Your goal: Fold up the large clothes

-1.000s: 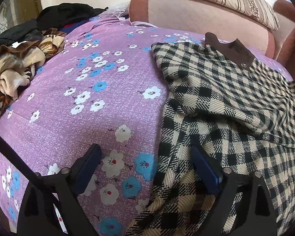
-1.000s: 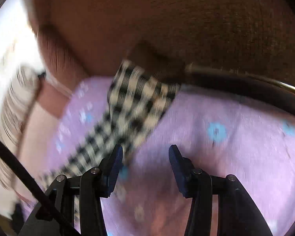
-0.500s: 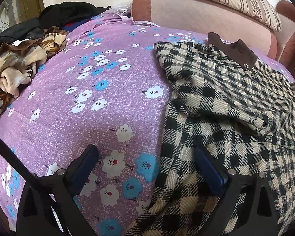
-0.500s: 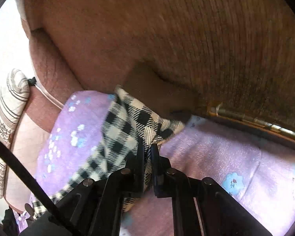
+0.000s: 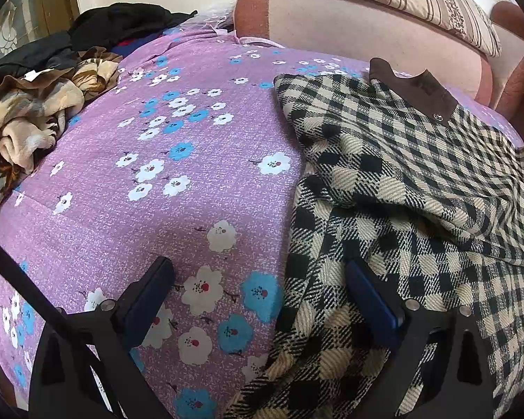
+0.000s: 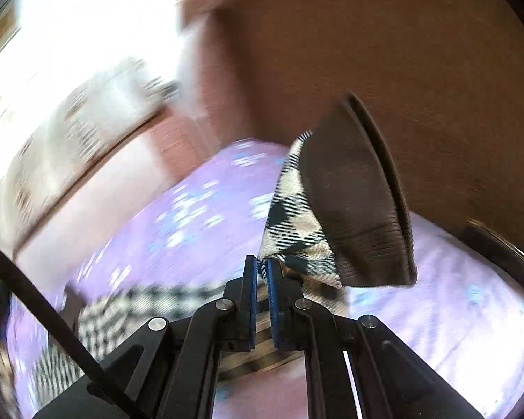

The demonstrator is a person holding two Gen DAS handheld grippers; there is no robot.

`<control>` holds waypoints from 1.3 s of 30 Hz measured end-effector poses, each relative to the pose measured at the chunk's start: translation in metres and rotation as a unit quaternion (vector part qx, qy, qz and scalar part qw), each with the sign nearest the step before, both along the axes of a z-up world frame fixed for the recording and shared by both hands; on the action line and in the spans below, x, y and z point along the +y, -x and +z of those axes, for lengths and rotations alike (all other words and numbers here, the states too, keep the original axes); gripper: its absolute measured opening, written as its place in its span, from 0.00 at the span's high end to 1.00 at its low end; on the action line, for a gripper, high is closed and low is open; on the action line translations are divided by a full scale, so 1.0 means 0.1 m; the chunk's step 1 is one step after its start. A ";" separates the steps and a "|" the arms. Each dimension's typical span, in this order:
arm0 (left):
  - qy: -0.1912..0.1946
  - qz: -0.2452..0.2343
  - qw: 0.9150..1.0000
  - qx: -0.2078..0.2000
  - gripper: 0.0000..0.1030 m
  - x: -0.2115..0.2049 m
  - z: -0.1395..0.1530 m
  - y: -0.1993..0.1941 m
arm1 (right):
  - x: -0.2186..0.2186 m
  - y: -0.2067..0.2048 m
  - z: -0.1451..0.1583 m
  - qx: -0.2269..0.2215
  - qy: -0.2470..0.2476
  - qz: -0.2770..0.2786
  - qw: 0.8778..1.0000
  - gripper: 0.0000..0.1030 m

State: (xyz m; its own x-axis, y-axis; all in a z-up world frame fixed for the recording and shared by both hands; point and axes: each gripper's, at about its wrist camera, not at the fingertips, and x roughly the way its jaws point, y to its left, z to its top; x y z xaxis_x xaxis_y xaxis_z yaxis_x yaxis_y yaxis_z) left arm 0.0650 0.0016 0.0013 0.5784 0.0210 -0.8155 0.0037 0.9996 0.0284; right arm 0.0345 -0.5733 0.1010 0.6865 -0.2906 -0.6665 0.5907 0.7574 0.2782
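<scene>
- I am holding my left tongs (image 5: 258,279) wide apart low in the frame, gripping nothing; 1 finger is hovering over the purple floral bedspread (image 5: 164,188), the other over the checked garment (image 5: 394,209).
- I am pinching a cuff end of that checked garment (image 6: 297,241) in my right tongs (image 6: 261,265), the jaws nearly together on the cloth at the centre of the frame, its brown trim (image 6: 353,202) hanging to the right.
- The garment is lying on the right half of the left view, rumpled, with 1 layer lapped over another and its brown collar (image 5: 415,87) toward the upper right.
- I am judging the fold as only begun: no neat stack is showing, and edges are not squared.
- Still to do, as I am reading it: carrying the pinched end across, flattening, then folding the body.
- A heap of other clothes (image 5: 28,118) is waiting at the upper left, unfolded.
- The right view is blurring, so finer detail there is beyond me.
</scene>
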 end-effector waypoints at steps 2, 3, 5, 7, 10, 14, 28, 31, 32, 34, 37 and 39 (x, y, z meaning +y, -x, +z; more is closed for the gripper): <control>0.000 0.000 1.000 0.000 0.04 0.00 0.00 0.00 | 0.34 -0.13 -0.01 0.008 0.021 0.053 0.998 0.94; 0.000 0.000 1.000 0.000 0.04 0.00 0.00 0.00 | 0.60 -0.24 -0.02 0.016 0.035 0.092 0.995 0.95; 0.002 0.001 1.000 -0.001 0.04 0.00 0.00 0.00 | 1.00 -0.38 -0.07 0.028 0.054 0.152 0.987 0.95; 0.004 0.001 1.000 -0.001 0.04 0.00 0.01 0.01 | 1.30 -0.43 -0.12 0.036 0.061 0.196 0.978 0.95; 0.006 0.000 1.000 -0.002 0.04 0.01 0.01 0.02 | 1.71 -0.54 -0.27 0.053 0.061 0.266 0.961 0.95; 0.005 0.000 1.000 -0.002 0.04 0.01 0.02 0.02 | 2.16 -0.59 -0.48 0.086 0.028 0.372 0.924 0.95; 0.006 0.000 1.000 -0.004 0.04 0.03 0.02 0.06 | 0.73 -0.17 -0.33 0.108 0.210 0.094 0.967 0.41; 0.004 0.001 1.000 -0.003 0.03 0.02 0.02 0.05 | 0.58 -0.27 -0.46 0.118 0.189 0.099 0.970 0.41; 0.004 0.001 1.000 -0.003 0.03 0.02 0.02 0.05 | 0.53 -0.33 -0.54 0.125 0.186 0.098 0.970 0.41; 0.004 0.001 1.000 -0.003 0.03 0.02 0.02 0.05 | 0.50 -0.42 -0.62 0.133 0.172 0.092 0.972 0.64; 0.005 0.001 1.000 -0.003 0.03 0.02 0.02 0.05 | 0.34 -0.49 -0.72 0.134 0.120 0.061 0.982 0.91; 0.005 0.001 1.000 -0.003 0.03 0.02 0.02 0.05 | 0.30 -0.48 -0.64 0.119 0.105 0.043 0.986 0.92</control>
